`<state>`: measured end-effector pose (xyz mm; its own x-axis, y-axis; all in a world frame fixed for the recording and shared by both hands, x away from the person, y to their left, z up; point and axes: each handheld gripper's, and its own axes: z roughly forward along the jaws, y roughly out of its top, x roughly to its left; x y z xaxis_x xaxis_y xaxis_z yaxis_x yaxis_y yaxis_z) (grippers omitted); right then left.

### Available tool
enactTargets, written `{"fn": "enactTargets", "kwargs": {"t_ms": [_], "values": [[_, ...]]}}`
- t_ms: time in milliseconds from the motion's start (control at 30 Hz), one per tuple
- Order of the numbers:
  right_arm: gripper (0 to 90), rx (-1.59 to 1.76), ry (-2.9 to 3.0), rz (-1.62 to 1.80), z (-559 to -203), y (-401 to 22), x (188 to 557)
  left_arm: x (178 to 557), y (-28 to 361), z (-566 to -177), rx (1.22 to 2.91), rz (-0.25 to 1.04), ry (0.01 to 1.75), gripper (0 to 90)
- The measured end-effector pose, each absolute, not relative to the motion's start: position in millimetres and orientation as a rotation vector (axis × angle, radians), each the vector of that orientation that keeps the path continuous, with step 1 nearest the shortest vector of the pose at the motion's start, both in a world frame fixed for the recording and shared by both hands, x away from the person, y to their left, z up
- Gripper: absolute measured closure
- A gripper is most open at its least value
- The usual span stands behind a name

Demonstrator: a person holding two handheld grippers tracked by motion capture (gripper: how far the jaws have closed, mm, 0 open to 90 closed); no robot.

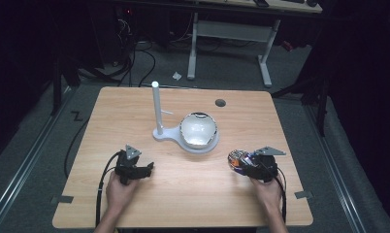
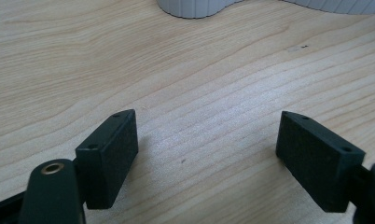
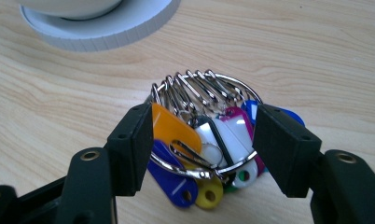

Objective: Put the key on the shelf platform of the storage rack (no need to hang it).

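On the near right part of the wooden table (image 1: 183, 194), the right gripper (image 3: 202, 135) sits low over a key ring (image 3: 202, 116), a large steel ring carrying several smaller rings and coloured plastic tags in orange, blue, yellow, white and magenta. Its two black fingers (image 3: 132, 147) stand on either side of the bunch, the left one against the orange tag and the right one against the ring's rim and the tags behind it; they look closed in on the bunch, though how firm the grip is cannot be told, and the tags seem to rest on the table. From the high view the same key ring (image 1: 236, 159) lies just ahead of the right gripper (image 1: 251, 165), near the front right of a white stand (image 1: 166, 134) that has an upright post (image 1: 156, 107) and a round base bearing a white bowl (image 1: 198, 128). The left gripper (image 1: 142, 170) rests on the table to the near left of the stand, well apart from the keys, its fingers (image 2: 108, 156) spread wide with nothing but bare wood between them. The step in hand appears to be the pick-up of the key ring. The next move probably calls for a firm squeeze on the steel ring itself rather than on the slippery tags, then a straight lift toward the stand, likely to the post or the bowl.
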<state>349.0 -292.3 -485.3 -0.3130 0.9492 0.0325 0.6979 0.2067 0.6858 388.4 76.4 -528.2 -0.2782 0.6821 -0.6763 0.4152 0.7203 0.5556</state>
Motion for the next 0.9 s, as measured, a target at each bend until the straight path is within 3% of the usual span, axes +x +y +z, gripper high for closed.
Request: {"fn": "enactTargets", "kwargs": {"t_ms": [600, 800, 900], "values": [[37.5, 1.547, 2.147, 0.785, -504, -285, 366, 388, 76, -528, 0.846, 0.331, 1.914, 21.2], [43.0, 1.557, 2.165, 0.806, -504, -284, 367, 388, 76, -528, 0.847, 0.331, 1.913, 21.1], [54.4, 1.495, 2.175, 0.72, -504, -279, 366, 388, 76, -528, 0.845, 0.331, 1.915, 21.1]]}}
